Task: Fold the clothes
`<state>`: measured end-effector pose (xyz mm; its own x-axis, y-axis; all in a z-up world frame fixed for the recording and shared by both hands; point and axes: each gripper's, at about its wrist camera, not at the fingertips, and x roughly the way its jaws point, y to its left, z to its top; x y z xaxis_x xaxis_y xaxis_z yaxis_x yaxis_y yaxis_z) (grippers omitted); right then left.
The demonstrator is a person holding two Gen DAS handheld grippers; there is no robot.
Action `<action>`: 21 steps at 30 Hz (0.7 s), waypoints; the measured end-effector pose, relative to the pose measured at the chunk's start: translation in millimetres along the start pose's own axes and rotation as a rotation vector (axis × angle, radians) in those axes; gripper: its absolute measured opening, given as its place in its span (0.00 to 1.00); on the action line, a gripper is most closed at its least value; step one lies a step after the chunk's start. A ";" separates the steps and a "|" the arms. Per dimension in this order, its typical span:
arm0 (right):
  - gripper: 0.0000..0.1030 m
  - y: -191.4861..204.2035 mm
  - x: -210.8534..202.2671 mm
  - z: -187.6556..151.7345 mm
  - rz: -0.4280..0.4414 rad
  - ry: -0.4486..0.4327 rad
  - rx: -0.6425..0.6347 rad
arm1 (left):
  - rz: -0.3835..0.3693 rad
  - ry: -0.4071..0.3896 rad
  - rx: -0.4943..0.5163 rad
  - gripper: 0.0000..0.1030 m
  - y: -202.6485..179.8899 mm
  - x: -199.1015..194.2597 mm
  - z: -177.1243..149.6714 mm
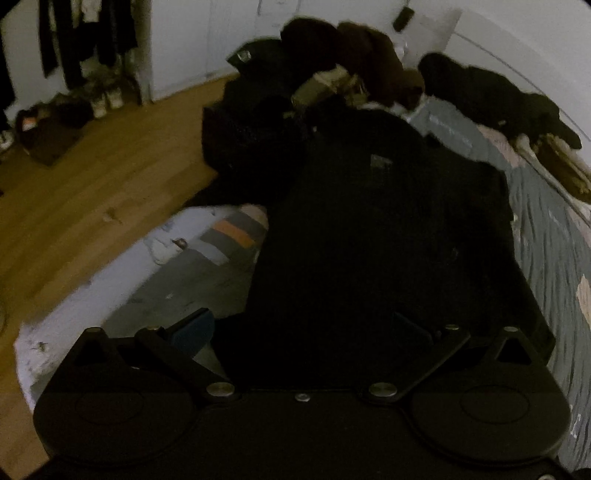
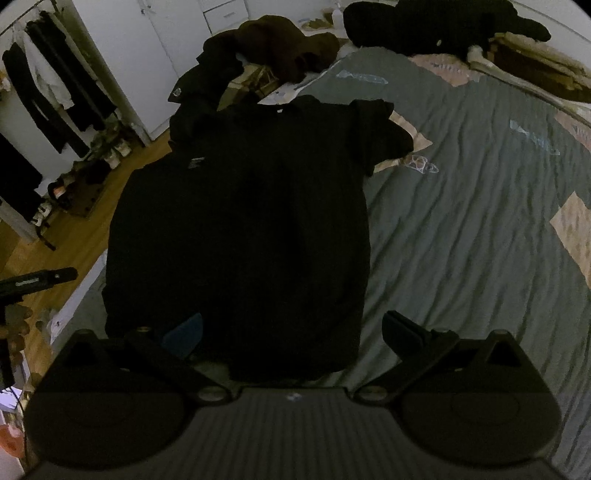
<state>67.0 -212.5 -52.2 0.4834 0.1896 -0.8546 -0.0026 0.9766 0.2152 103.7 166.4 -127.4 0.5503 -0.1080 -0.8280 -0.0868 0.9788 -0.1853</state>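
Note:
A black T-shirt [image 2: 240, 221] lies flat on the grey bed cover [image 2: 480, 221], hem toward me and one short sleeve [image 2: 380, 133] spread to the right. My right gripper [image 2: 293, 332] is open, its fingers wide apart over the right half of the hem, nothing between them. In the left wrist view the same black T-shirt [image 1: 388, 229] fills the middle. My left gripper [image 1: 303, 332] is open over its near left hem, the blue-padded finger [image 1: 192, 332] just past the cloth's edge. Whether the fingers touch the cloth is too dark to tell.
A pile of dark and brown clothes [image 2: 273, 48] sits at the far end of the bed, with another black garment [image 2: 443, 22] to its right. The bed's left edge [image 1: 74, 314] drops to a wooden floor [image 1: 92, 177]. A clothes rack [image 2: 48, 81] stands by the wall.

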 end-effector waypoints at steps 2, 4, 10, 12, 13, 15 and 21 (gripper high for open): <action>1.00 -2.3 3.9 0.4 -0.001 0.004 0.005 | -0.022 0.021 -0.004 0.98 3.8 12.5 -0.5; 1.00 -4.7 7.8 0.9 -0.001 0.007 0.010 | -0.036 0.040 -0.005 0.97 7.3 24.0 -0.3; 1.00 -10.6 18.6 1.9 -0.006 0.021 0.021 | -0.028 0.074 -0.007 0.97 15.1 52.8 1.6; 1.00 -11.6 21.3 2.0 -0.010 0.028 0.022 | -0.042 0.083 -0.023 0.97 17.6 60.0 1.4; 1.00 -12.1 22.7 2.1 -0.013 0.031 0.023 | -0.049 0.087 -0.031 0.97 18.7 63.7 1.1; 1.00 -13.0 25.3 2.2 -0.017 0.038 0.024 | -0.067 0.103 -0.033 0.92 18.7 70.7 -0.4; 1.00 -15.1 30.2 2.2 -0.026 0.045 0.027 | -0.100 0.157 -0.077 0.20 18.8 88.7 -4.4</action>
<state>83.5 -221.8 -80.2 0.4432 0.1693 -0.8803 0.0331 0.9782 0.2048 147.2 174.5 -206.6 0.4238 -0.2356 -0.8746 -0.1049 0.9463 -0.3057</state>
